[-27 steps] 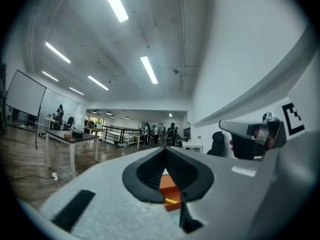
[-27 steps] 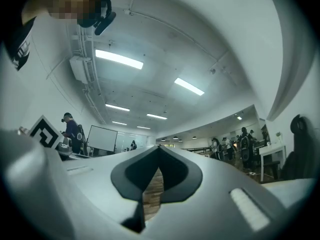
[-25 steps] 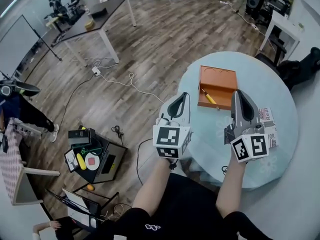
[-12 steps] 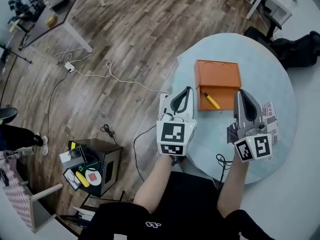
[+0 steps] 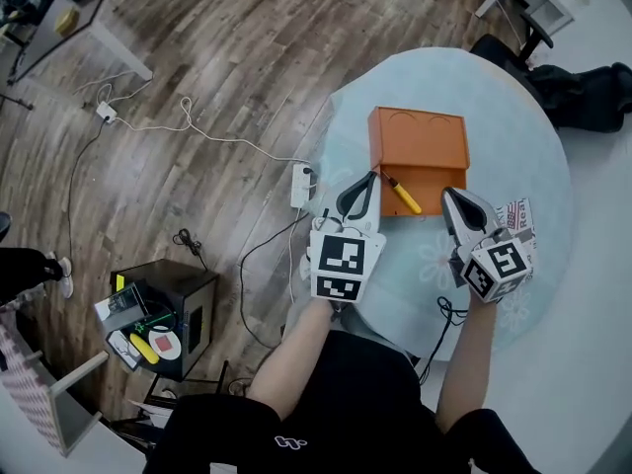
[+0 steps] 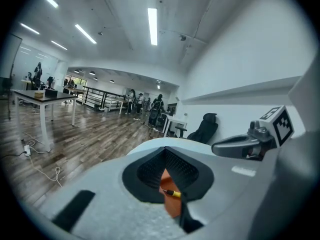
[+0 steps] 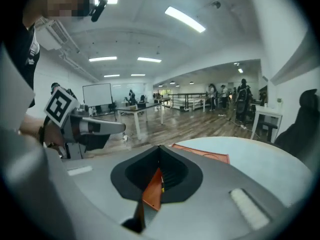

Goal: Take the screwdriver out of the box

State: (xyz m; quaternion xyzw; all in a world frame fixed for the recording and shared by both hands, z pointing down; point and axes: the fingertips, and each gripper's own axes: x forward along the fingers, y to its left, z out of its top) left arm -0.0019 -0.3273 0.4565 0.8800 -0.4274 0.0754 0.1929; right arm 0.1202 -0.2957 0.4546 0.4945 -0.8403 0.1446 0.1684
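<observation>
An open orange box lies on the round pale-blue table. A screwdriver with a yellow handle rests in the box's near half. My left gripper is shut and empty, its tip just left of the screwdriver at the box's near left corner. My right gripper is shut and empty, just off the box's near right corner. In the left gripper view the screwdriver and box show through the gap behind the closed tips. The right gripper view shows the box beyond its closed tips.
A printed leaflet lies on the table right of the right gripper. On the wooden floor left of the table are a white power strip with cables and a black cart. A black chair stands behind the table.
Both grippers have come down and forward to the near edge of the box. The head view has tipped further down, so the table sits more central.
</observation>
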